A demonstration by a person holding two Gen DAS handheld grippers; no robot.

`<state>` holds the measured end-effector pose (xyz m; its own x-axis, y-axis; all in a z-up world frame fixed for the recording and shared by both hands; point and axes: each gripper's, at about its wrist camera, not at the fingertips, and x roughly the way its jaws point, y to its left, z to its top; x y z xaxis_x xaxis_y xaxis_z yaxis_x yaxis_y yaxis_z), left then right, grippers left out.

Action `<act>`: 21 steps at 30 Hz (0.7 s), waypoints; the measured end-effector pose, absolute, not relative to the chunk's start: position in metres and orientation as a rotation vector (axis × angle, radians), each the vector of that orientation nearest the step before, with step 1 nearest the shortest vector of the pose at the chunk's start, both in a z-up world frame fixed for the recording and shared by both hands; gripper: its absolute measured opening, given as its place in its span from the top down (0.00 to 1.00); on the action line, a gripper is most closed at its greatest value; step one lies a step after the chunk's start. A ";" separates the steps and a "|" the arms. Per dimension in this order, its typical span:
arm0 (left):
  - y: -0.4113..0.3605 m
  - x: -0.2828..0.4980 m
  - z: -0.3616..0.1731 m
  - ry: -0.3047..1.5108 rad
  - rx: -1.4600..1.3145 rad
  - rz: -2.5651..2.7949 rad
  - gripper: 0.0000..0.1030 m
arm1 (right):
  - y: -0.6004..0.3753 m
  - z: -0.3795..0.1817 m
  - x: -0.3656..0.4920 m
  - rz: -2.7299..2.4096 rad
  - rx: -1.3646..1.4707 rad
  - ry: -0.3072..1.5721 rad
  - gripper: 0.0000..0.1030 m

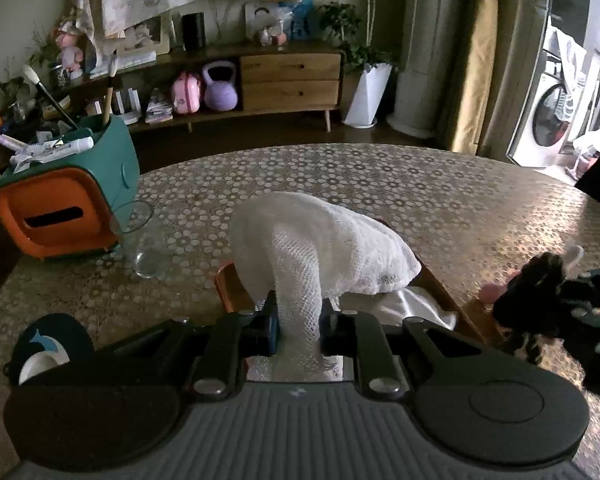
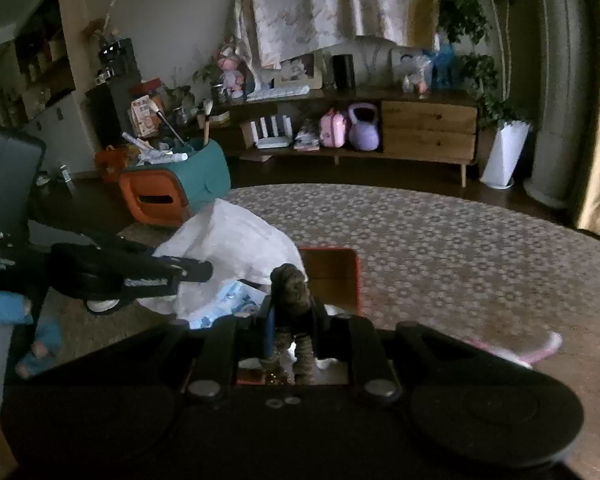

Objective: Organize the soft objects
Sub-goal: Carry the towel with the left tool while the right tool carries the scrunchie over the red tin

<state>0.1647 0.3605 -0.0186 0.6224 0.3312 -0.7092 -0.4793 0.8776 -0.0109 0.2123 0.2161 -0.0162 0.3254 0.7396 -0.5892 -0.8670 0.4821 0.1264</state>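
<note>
Nearest your left lens, the left gripper (image 1: 298, 330) has its jaws clamped on a twisted neck of the white mesh cloth (image 1: 320, 240), whose bulk drapes over the near part of the orange-rimmed wooden box (image 1: 230, 284) on the patterned table (image 1: 440, 200). Your right gripper (image 2: 292, 322) is closed on a small dark plush toy (image 2: 294, 292), held above the same box, just beside the cloth. The cloth covers much of the opening, so the toy could land on fabric and roll out rather than settle inside. With both tools crowding one box, you risk knocking them together. The drinking glass (image 1: 140, 236) stands near the box on the left; a trailing hem or a sideways swing could tip it over.
</note>
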 end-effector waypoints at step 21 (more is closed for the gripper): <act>0.374 0.210 -0.078 0.874 -0.220 0.412 0.83 | 0.259 -0.085 0.234 1.084 -0.218 0.777 0.84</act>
